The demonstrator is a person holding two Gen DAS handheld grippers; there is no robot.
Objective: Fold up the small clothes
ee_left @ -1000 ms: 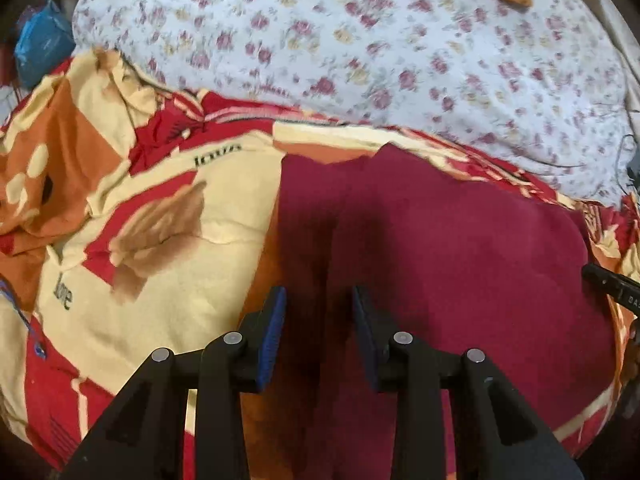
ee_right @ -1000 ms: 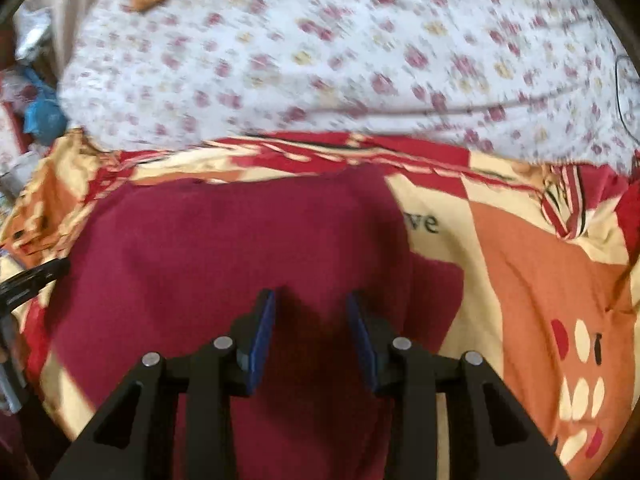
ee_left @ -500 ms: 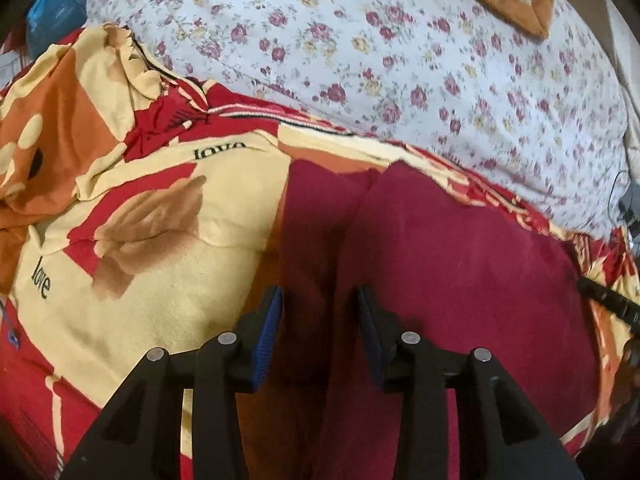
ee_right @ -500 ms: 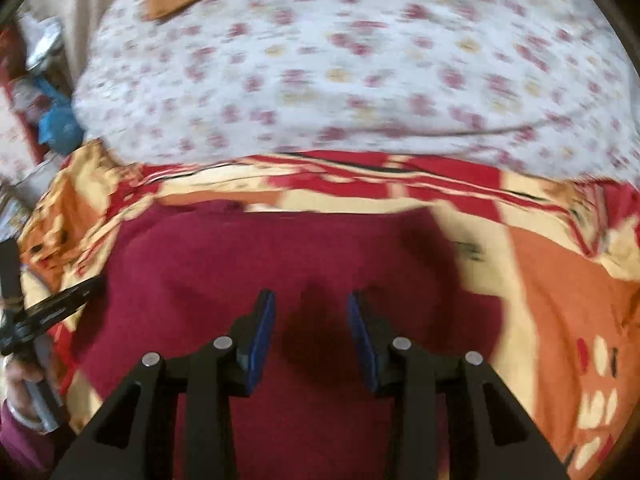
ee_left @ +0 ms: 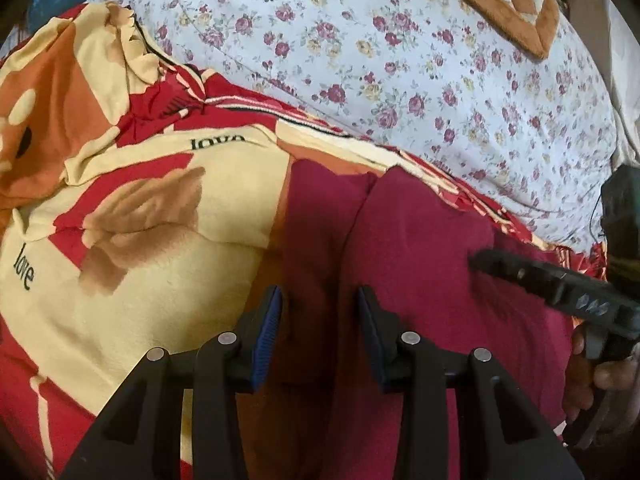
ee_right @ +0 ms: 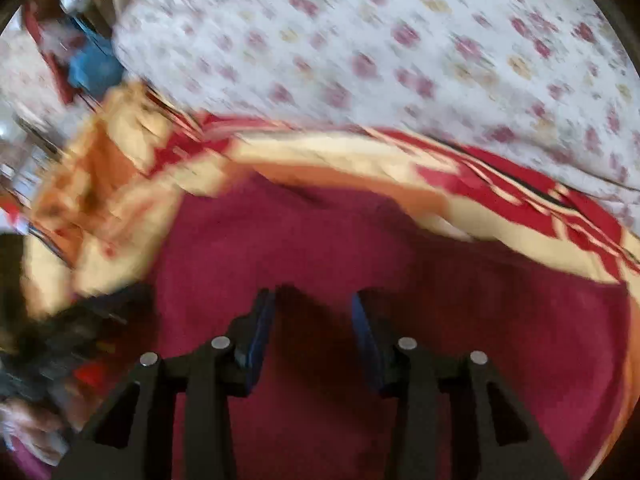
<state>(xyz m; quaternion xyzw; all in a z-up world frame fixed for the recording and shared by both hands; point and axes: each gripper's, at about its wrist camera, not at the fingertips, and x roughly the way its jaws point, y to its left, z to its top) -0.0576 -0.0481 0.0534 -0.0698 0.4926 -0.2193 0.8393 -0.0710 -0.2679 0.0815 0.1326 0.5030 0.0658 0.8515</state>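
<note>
Maroon cloth (ee_left: 420, 264), one piece, lies flat with a lengthwise fold on my patterned blanket (ee_left: 168, 240), under and ahead of both fingertip pairs. Two grippers: left gripper (ee_left: 318, 312) part open, gripping nothing; right gripper (ee_right: 314, 314) opening, nothing between its pads. One floral sheet (ee_left: 400, 60) lies beyond the fingers.
</note>
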